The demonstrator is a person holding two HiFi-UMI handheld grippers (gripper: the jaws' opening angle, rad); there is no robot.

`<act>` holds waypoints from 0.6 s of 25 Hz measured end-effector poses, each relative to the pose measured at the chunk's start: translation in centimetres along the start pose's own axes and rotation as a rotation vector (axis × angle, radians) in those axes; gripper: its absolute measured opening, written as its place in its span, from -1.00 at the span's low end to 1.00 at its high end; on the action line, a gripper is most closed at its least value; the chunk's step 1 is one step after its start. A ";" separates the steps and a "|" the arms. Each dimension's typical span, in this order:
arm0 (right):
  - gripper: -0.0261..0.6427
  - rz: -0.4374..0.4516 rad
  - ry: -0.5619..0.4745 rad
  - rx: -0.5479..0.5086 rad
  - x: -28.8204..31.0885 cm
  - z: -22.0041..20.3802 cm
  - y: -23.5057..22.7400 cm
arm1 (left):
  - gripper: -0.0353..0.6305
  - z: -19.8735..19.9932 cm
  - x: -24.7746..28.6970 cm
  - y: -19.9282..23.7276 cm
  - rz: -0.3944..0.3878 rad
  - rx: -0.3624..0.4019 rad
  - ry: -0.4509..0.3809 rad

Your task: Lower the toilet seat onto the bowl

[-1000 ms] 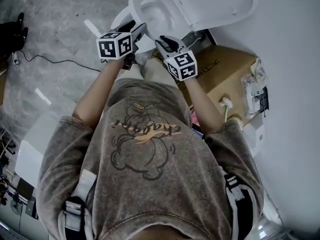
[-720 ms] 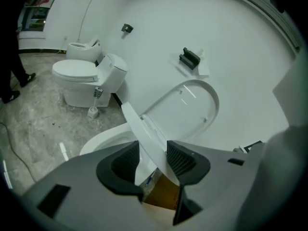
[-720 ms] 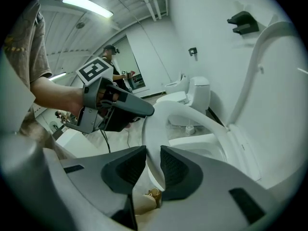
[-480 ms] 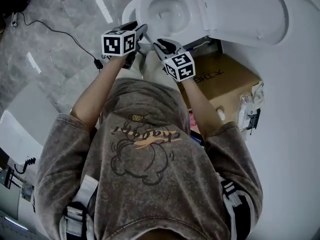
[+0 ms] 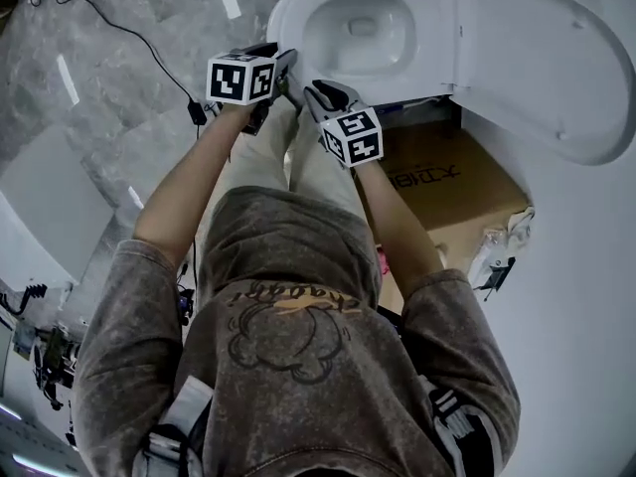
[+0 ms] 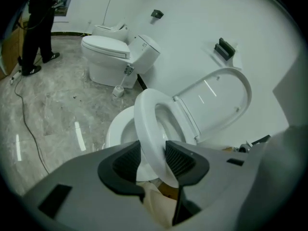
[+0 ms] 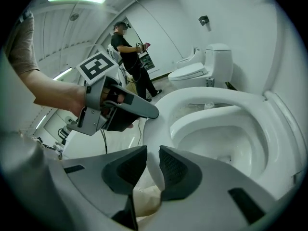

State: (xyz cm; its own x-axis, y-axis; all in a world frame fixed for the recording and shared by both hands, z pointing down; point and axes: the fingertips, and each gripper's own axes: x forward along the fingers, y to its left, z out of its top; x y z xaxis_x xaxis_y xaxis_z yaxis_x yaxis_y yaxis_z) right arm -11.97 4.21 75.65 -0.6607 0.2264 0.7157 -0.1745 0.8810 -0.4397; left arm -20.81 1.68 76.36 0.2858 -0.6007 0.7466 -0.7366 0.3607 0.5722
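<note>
The white toilet seat (image 6: pixel 144 114) is tilted partway above the bowl (image 6: pixel 118 129), and the lid (image 6: pixel 216 100) stands open behind it. My left gripper (image 6: pixel 153 160) is shut on the seat's front rim, its jaws having just closed further onto it. My right gripper (image 7: pixel 153 170) is shut on the same rim of the seat (image 7: pixel 211 100) beside it, and its jaws have also just been closing. From the head view, the left gripper (image 5: pixel 283 63) and right gripper (image 5: pixel 316 89) sit side by side at the near edge of the toilet, with the lid (image 5: pixel 547 58) to the right.
A cardboard box (image 5: pixel 447 182) stands against the wall right of the toilet. A black cable (image 5: pixel 129 38) runs over the marble floor at left. A second toilet (image 6: pixel 115 52) stands farther along the wall, and a person (image 7: pixel 130 57) stands beyond it.
Both grippers have come down together toward the bowl's front edge. The head camera has swung, so the bowl and open lid now fill the top right.
</note>
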 end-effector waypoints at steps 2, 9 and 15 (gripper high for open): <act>-0.63 0.002 0.017 -0.001 1.8 -0.8 -0.4 | -0.40 -0.8 1.1 1.7 0.003 -0.015 0.009; -0.63 -0.010 0.066 0.008 6.8 -3.3 -2.0 | -0.40 -3.3 4.8 5.9 0.029 -0.015 0.035; -0.63 -0.026 0.080 0.041 9.9 -5.1 -3.2 | -0.42 -5.0 7.4 8.7 0.080 0.003 0.046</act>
State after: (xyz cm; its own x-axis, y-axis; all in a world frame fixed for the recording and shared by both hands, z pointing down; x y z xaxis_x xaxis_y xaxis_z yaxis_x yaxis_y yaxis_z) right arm -14.23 5.76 86.98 -0.5954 0.2372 0.7676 -0.2218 0.8698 -0.4408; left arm -22.01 3.99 88.53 0.2539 -0.5367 0.8047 -0.7599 0.4040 0.5092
